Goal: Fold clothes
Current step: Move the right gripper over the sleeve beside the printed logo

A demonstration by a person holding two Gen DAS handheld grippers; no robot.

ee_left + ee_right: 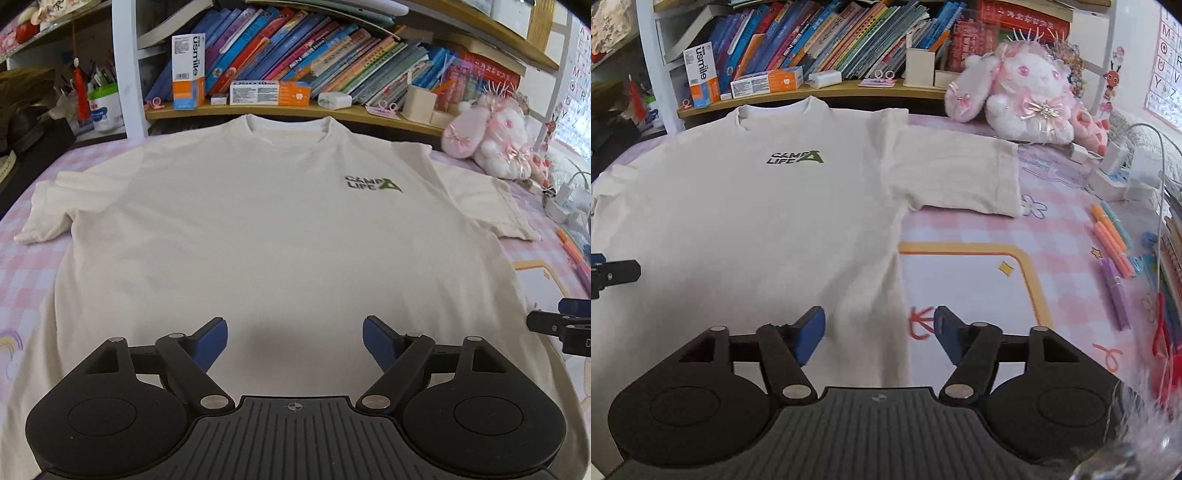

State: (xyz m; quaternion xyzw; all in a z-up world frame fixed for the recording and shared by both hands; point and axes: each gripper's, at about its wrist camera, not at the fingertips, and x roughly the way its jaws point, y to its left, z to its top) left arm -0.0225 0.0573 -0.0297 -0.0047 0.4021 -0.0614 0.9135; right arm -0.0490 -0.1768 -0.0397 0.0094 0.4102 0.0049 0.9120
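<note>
Behind the T-shirt (pixel 273 229), a bookshelf (pixel 295 107) is seen; a plush rabbit (pixel 1023 99) and pens (pixel 1112 240) are placed to its right. The cream shirt is spread flat, front up, on the pink checked cover (pixel 979 236). The left gripper (pixel 295 338) and right gripper (pixel 879 332) are held wide apart, empty, over its hem.

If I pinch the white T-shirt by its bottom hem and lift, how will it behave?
The T-shirt will probably go floppy and drape, since it lies flat as thin cloth with soft wrinkles. It likely weighs little for its spread. Its sleeve lies loose, so it may well trail or flop inward as the hem rises.
</note>
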